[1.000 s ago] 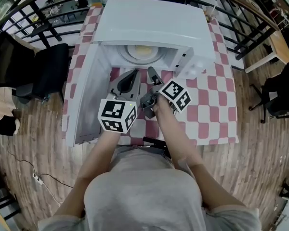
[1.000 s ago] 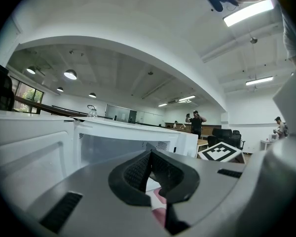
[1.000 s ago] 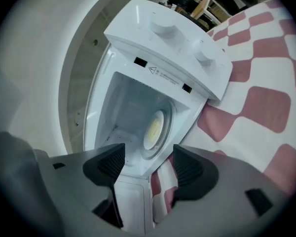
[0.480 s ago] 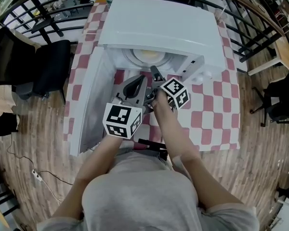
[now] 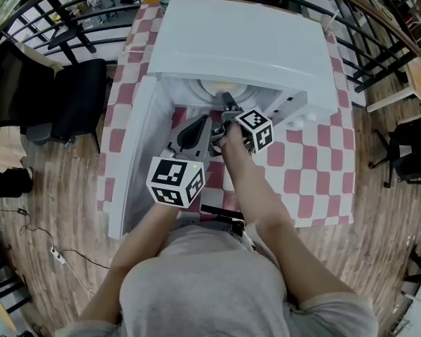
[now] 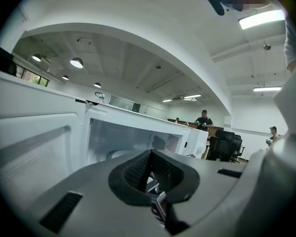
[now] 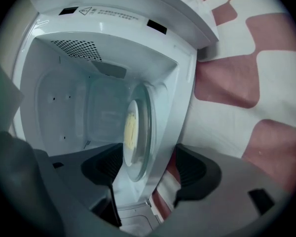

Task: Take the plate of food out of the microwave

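Note:
The white microwave (image 5: 245,41) stands on the checkered table (image 5: 302,167) with its door (image 5: 130,160) swung open to the left. Inside, a glass plate with yellow food (image 5: 212,86) sits on the turntable. My right gripper (image 5: 226,108) is at the mouth of the cavity, its jaws opening and its pads touching nothing. In the right gripper view the plate (image 7: 133,132) lies straight ahead, its near rim in line with the gap of the right gripper (image 7: 150,172). My left gripper (image 5: 196,128) hangs back by the door, shut and empty; its closed pads (image 6: 138,174) face the cavity.
A black office chair (image 5: 70,97) stands left of the table, and a dark metal railing (image 5: 365,41) curves behind it. The open door blocks the left side of the cavity. Wooden floor surrounds the table. People sit at desks far off (image 6: 203,118).
My right gripper has moved forward from over the table to the microwave's opening. The left gripper has stayed near the door.

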### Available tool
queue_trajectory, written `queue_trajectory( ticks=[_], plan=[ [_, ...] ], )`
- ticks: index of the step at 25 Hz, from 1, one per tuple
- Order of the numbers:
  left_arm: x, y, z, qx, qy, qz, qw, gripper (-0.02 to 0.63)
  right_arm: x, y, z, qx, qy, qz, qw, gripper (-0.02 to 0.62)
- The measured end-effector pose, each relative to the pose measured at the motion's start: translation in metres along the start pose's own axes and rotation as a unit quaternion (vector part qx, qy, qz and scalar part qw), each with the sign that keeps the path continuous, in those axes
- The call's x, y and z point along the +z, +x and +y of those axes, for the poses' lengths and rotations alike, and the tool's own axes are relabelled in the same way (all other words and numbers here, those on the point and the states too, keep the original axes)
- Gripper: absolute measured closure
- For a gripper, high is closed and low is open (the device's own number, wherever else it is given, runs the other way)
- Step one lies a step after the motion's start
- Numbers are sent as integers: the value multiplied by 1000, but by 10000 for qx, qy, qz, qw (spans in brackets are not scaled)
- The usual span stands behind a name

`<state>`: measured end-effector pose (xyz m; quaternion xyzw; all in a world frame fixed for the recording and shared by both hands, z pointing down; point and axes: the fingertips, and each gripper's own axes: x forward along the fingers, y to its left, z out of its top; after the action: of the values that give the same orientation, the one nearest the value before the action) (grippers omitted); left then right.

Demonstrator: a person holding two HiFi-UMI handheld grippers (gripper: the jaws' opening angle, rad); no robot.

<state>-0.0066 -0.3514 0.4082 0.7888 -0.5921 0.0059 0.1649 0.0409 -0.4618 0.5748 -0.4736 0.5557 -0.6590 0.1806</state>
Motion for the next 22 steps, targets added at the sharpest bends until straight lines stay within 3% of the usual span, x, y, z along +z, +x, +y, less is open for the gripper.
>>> queue_trajectory(
  ticks=[9, 13, 22],
  plan=[
    [-4, 5, 7, 58, -127, 46, 9999, 604, 5, 18, -11, -456, 332, -183, 9982, 265],
    [-4, 6, 10, 91, -195, 54, 9998, 604, 5, 23, -13, -725, 148, -52, 9972, 267],
    [-6, 5, 11, 114, -219, 101, 9996, 604, 6, 21, -17, -719, 395, 78, 9966, 267]
  ],
)
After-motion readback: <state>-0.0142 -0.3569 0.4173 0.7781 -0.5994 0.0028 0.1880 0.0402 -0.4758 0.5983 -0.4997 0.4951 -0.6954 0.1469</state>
